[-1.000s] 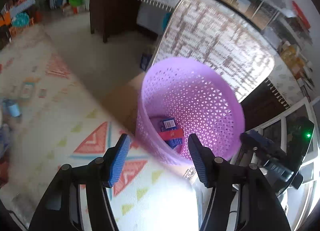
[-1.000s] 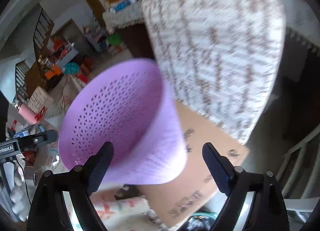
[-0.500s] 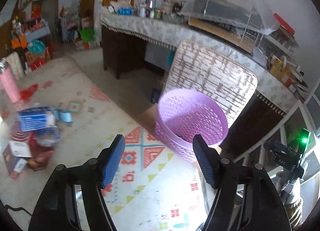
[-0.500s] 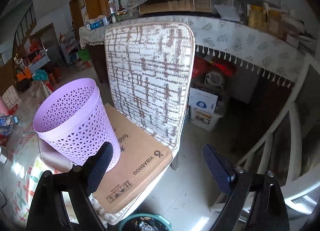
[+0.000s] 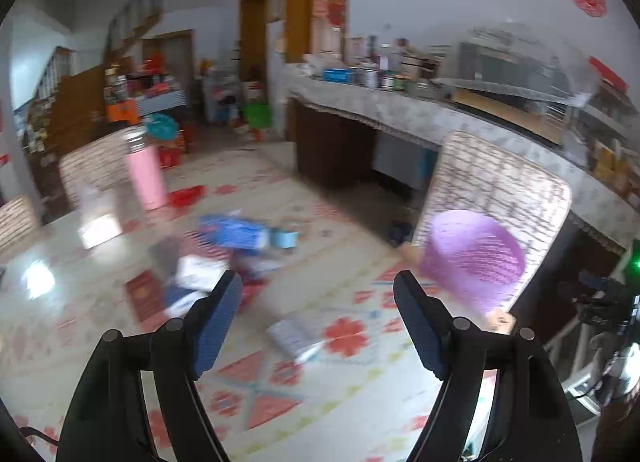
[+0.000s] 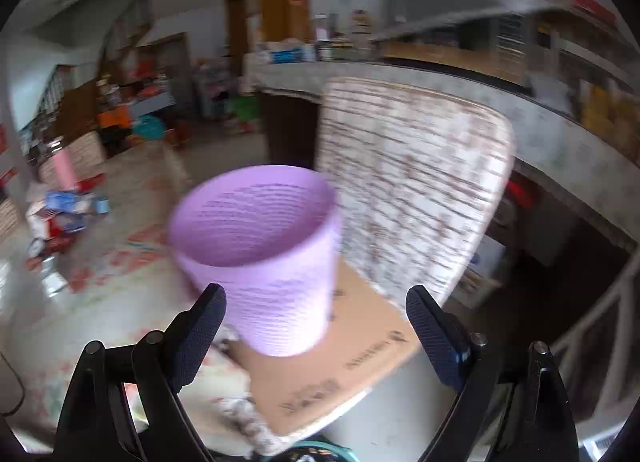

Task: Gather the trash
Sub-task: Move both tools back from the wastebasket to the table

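**A:** Cluttered room with a patterned floor mat point(image 5: 304, 362) over pale flooring, a long cloth-covered surface point(image 5: 400, 114) along the back wall and doorways behind it. Where was the trash?

**B:** Mostly in a blurry pile point(image 5: 224, 254) on the mat, up and left of the left tongs point(image 5: 318, 318): blue packaging, white paper, something red. One flat pale wrapper point(image 5: 294, 336) lay on its own, right in the gap between the fingers in the left view, but on the floor beyond them, not touched.

**A:** And the tongs?

**B:** Left ones were spreading apart with nothing between them. Right tongs point(image 6: 316, 326) stood wide, also empty. The purple basket point(image 6: 260, 258) sat past their gap, on a cardboard sheet point(image 6: 344, 374) on a chair seat, with the woven chair back point(image 6: 408, 190) right behind it.

**A:** Room to move?

**B:** Bare mat between the wrapper and the pile. A pink bottle point(image 5: 144, 174) stood farther back, well apart from it. The chair closed off the right side, with the basket near the seat's front edge.
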A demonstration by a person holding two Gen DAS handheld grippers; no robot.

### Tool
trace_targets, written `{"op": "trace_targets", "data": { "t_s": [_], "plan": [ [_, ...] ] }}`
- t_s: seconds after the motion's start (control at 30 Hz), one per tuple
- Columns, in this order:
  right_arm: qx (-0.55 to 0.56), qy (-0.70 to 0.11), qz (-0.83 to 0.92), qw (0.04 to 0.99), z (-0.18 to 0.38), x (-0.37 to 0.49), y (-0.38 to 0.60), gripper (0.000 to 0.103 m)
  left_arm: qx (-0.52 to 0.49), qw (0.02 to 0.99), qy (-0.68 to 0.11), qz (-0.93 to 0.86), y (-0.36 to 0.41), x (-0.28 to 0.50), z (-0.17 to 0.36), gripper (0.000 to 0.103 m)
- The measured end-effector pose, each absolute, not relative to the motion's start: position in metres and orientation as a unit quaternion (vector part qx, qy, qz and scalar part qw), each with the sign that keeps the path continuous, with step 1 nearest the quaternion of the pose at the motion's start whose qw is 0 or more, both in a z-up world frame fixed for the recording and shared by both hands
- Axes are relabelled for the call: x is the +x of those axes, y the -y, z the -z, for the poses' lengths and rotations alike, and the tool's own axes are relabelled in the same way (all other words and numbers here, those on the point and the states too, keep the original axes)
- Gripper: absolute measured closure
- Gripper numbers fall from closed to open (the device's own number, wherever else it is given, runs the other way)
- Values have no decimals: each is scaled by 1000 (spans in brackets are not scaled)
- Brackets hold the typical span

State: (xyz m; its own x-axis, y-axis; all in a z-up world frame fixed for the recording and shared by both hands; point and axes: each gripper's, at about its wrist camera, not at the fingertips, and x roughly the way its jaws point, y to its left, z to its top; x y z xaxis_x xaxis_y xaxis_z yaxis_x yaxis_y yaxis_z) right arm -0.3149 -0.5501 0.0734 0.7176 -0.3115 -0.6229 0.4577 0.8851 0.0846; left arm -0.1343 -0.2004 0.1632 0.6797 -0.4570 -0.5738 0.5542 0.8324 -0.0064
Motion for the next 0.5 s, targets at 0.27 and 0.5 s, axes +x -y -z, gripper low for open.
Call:
{"op": "trace_targets", "data": {
  "t_s": [0.27, 0.5],
  "plan": [
    [132, -330, 69, 932, -83, -249, 485, 9, 47, 928, -322, 183, 109, -109, -149, 25],
    [147, -380, -32, 912, -60, -180, 416, 9, 42, 921, -361, 141, 66, -73, -120, 25]
  ]
}}
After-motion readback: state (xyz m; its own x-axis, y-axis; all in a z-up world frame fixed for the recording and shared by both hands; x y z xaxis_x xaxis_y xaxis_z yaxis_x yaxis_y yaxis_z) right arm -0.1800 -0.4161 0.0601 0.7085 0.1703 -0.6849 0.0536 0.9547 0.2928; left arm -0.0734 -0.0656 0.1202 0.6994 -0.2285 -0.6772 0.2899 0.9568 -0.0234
